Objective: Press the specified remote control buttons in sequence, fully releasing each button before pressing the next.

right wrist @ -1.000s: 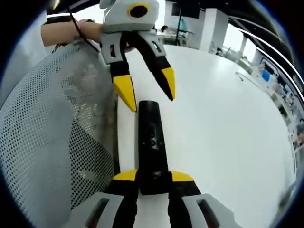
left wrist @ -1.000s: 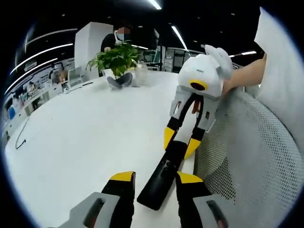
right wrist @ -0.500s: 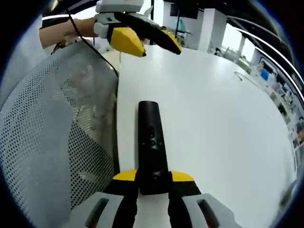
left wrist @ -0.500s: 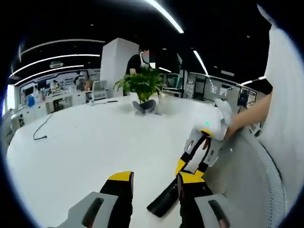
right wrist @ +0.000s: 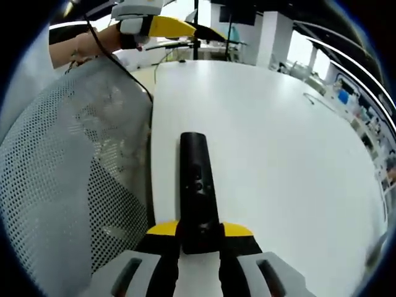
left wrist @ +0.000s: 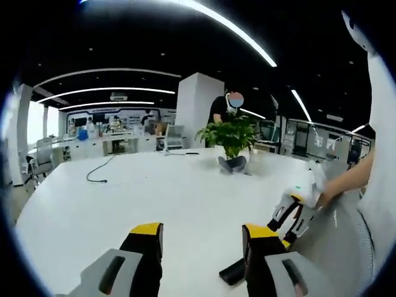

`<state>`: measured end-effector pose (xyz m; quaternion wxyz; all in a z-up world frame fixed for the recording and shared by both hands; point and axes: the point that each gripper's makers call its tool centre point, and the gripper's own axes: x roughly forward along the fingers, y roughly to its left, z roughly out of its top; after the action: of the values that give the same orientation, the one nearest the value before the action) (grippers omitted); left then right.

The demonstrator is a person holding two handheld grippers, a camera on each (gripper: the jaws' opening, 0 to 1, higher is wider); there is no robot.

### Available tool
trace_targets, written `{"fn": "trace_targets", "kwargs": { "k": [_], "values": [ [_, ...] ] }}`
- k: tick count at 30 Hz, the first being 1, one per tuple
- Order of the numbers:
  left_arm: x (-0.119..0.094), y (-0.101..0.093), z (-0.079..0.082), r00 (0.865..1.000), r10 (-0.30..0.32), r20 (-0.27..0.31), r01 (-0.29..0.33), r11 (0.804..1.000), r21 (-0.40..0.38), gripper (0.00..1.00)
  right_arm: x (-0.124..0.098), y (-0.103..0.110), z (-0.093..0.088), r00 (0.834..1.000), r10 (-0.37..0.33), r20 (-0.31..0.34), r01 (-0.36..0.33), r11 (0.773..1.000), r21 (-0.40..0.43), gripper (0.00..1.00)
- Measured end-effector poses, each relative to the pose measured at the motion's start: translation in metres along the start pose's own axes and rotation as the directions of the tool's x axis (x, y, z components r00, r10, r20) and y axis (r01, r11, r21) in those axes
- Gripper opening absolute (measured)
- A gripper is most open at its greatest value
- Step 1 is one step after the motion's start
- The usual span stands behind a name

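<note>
Between the right gripper (right wrist: 199,233) jaws, clamped, lies the remote (right wrist: 198,185).

The supporting surface is a large white table (left wrist: 124,198) with a smooth top and a curved edge, seen in both gripper views. A black remote control (right wrist: 198,189) lies flat on it near the edge beside a grey mesh chair back (right wrist: 68,185); its near end sits between the yellow-tipped jaws of the right gripper (right wrist: 199,230). Farther across the top stand a green potted plant (left wrist: 232,139) and, well apart from it, a loose dark cable (left wrist: 99,174) resting on the surface.
</note>
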<state>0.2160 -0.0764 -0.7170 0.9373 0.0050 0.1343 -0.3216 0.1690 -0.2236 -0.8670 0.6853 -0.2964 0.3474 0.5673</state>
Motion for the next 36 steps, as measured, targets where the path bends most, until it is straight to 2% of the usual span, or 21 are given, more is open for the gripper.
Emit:
{"fn": "trace_targets", "kwargs": {
  "k": [5, 7, 10, 15, 18, 22, 28, 32, 34, 36],
  "values": [
    [-0.004, 0.011, 0.007, 0.998, 0.062, 0.031, -0.062, 0.998, -0.001, 0.64, 0.000, 0.000, 0.000, 1.000, 0.000, 0.003, 0.000, 1.000, 0.000, 0.21],
    [-0.006, 0.017, 0.016, 0.992, 0.095, 0.083, -0.097, 0.995, 0.016, 0.70, 0.000, 0.000, 0.000, 1.000, 0.000, 0.004, 0.000, 1.000, 0.001, 0.21],
    [-0.010, 0.025, 0.020, 0.985, 0.130, 0.110, -0.133, 0.991, 0.015, 0.75, 0.001, -0.001, 0.000, 1.000, -0.001, 0.005, 0.001, 1.000, 0.001, 0.21],
    [-0.016, 0.038, 0.022, 0.976, 0.181, 0.121, -0.186, 0.982, 0.039, 0.81, 0.001, -0.001, 0.001, 1.000, -0.001, 0.006, 0.001, 1.000, 0.002, 0.21],
    [-0.020, 0.046, 0.024, 0.965, 0.223, 0.136, -0.232, 0.971, 0.054, 0.84, 0.001, -0.001, 0.001, 1.000, -0.001, 0.007, 0.001, 1.000, 0.002, 0.21],
    [-0.028, 0.060, 0.030, 0.939, 0.288, 0.187, -0.296, 0.955, 0.014, 0.92, 0.001, -0.001, 0.002, 1.000, -0.002, 0.007, 0.002, 1.000, 0.005, 0.21],
    [-0.032, 0.067, 0.028, 0.928, 0.311, 0.207, -0.312, 0.950, -0.028, 0.94, 0.001, -0.001, 0.002, 1.000, -0.001, 0.007, 0.001, 1.000, 0.000, 0.21],
    [-0.036, 0.068, 0.037, 0.913, 0.310, 0.265, -0.303, 0.950, -0.070, 0.94, 0.001, -0.001, 0.002, 1.000, -0.003, 0.006, 0.003, 1.000, 0.002, 0.21],
    [-0.035, 0.068, 0.035, 0.915, 0.309, 0.260, -0.303, 0.951, -0.066, 0.94, 0.001, -0.001, 0.002, 1.000, -0.004, 0.003, 0.004, 1.000, 0.001, 0.21],
    [-0.032, 0.068, 0.029, 0.925, 0.303, 0.228, -0.300, 0.953, -0.048, 0.94, 0.002, -0.001, 0.002, 1.000, -0.004, 0.001, 0.004, 1.000, 0.002, 0.21]
  ]
}}
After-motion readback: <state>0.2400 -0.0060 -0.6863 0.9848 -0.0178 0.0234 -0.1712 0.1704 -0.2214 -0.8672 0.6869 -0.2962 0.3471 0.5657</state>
